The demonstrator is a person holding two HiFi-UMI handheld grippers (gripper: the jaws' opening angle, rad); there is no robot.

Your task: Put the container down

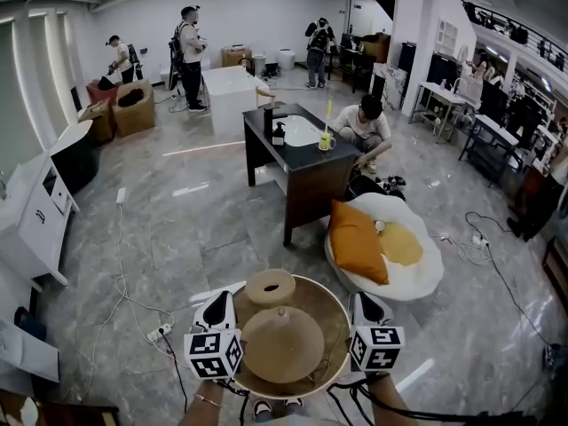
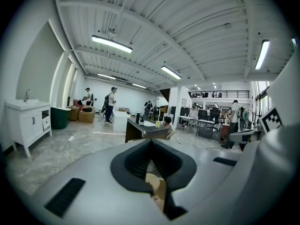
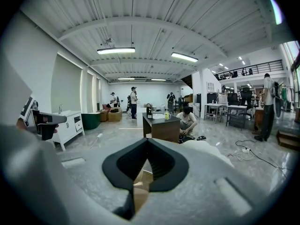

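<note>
While one container (image 1: 335, 322) hangs over floor (image 1: 222, 220), two grippers clamp its rim: left gripper (image 1: 222, 307), right gripper (image 1: 362, 309).

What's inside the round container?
In the container, a tan dome fills the middle; a smaller tan ring sits at the far rim. Anything beneath the dome is covered.

Dark desk (image 1: 311, 180), orange cushion (image 1: 355, 242), perhaps beanbag (image 1: 424, 284)

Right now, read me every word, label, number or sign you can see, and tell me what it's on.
No readable text anywhere.
Left marker cube, right marker cube: black-and-white square patterns only, no words.
Bottle on the dark desk: any label is too small to read.
Container: no print visible.
</note>
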